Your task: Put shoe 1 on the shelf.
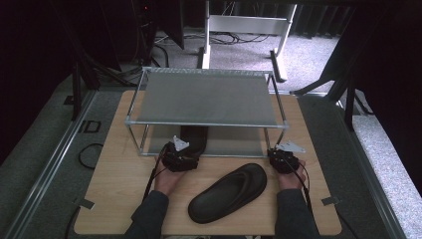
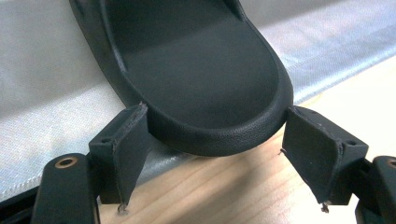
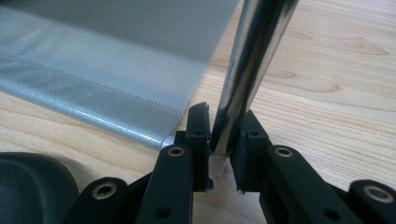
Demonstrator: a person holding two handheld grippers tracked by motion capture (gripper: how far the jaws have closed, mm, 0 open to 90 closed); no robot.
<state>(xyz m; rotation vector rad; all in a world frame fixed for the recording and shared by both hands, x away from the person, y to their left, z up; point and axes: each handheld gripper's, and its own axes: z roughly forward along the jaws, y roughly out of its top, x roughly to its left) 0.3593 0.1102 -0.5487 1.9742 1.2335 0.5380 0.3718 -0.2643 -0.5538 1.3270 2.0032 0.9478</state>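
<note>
High view: a two-tier rack [image 1: 209, 97] with grey mesh shelves and chrome posts stands on the wooden surface [image 1: 114, 184], and the person's forearms come in from the bottom with a claw in each hand. Left claw [image 1: 180, 157] sits at the front edge of the lower shelf, where a black sandal [image 1: 194, 138] lies just ahead of it. Left gripper view has this claw [image 2: 215, 154] spread wide, its two black jaws standing on either side of the sandal's rounded heel [image 2: 205, 88], which overhangs the shelf's grey mesh [image 2: 46, 112] toward the wood; whether the pads touch the heel cannot be told. Right claw [image 1: 284, 158] is at the rack's front right corner. Right gripper view shows this claw [image 3: 223, 140] clamped on the chrome post [image 3: 250, 60], with the lower mesh shelf [image 3: 107, 70] stretching away to its left. A second black sandal [image 1: 230, 191] lies loose on the surface between the two forearms, just behind and between both claws, angled with one end toward the right claw.
</note>
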